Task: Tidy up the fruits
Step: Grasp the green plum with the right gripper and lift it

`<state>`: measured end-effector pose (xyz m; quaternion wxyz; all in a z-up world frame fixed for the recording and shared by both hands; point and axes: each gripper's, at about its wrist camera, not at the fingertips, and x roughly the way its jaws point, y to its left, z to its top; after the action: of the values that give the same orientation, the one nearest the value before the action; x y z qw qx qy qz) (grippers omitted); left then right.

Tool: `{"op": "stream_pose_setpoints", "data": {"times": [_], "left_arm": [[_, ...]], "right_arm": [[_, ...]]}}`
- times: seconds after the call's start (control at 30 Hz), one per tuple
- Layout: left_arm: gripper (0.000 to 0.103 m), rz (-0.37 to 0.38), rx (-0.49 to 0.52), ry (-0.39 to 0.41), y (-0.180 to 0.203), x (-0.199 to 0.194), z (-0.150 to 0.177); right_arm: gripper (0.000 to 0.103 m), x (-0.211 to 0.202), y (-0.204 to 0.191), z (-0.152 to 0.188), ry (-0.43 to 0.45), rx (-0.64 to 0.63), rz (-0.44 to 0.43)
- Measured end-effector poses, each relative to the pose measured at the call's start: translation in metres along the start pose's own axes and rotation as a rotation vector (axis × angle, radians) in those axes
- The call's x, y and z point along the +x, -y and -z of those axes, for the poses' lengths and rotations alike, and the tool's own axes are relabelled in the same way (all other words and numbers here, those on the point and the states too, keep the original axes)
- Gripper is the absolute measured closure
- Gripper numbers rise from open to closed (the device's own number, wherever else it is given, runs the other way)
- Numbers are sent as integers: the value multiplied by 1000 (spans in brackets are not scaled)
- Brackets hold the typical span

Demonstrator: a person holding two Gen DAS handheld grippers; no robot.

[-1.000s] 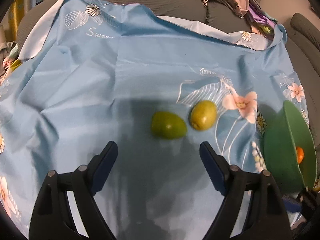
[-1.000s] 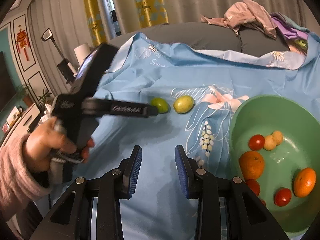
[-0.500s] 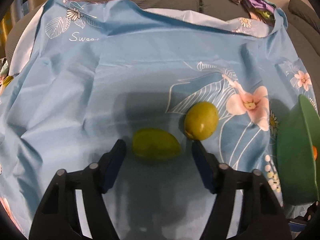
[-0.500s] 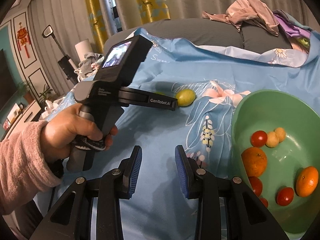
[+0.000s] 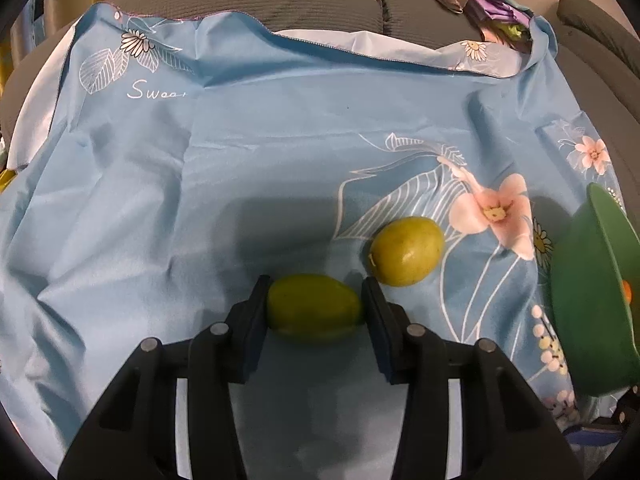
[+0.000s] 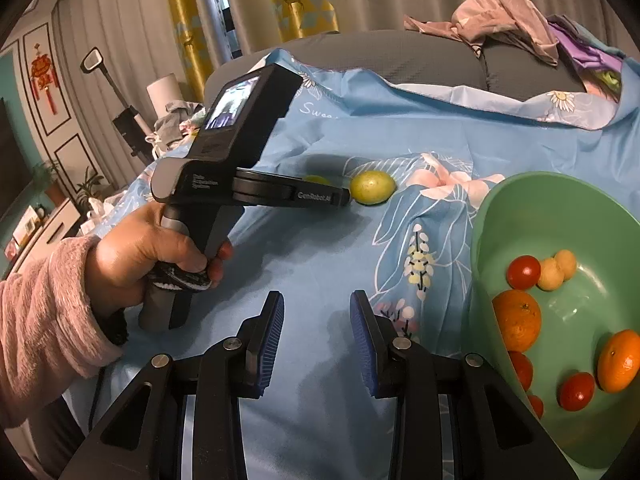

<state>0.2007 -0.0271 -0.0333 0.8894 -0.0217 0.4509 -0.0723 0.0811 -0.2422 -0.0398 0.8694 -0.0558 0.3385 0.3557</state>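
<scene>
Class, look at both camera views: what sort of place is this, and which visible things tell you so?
Most likely a home living room. A grey sofa draped with a floral blue sheet serves as the work surface, curtains hang behind, and crumpled clothes lie on the sofa back.

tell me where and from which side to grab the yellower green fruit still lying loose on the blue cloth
Grip the yellower green fruit across its narrower middle, coming down from above and slightly from the near side. It is egg-shaped and lies on its side on the blue cloth, long axis slanting, so pads on the two long flanks should seat better than on its ends. The left gripper, jaws just closing around the greener fruit, sits close beside it.
</scene>
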Motion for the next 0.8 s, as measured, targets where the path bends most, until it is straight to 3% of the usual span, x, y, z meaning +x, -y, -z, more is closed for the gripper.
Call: {"op": "stream_pose_setpoints", "data": {"times": [0.23, 0.43, 0.63, 0.8], "left_arm": [[58, 33, -14, 93, -12, -58, 21], [58, 31, -26, 141, -29, -98, 51], [58, 73, -41, 166, -41, -109, 70], [58, 107, -56, 185, -50, -116, 77]], "right_arm": [[69, 2, 0, -3, 5, 11, -9], [69, 15, -4, -26, 8, 67, 18], [66, 68, -6, -73, -70, 90, 187], [64, 102, 3, -94, -112, 77, 324]]}}
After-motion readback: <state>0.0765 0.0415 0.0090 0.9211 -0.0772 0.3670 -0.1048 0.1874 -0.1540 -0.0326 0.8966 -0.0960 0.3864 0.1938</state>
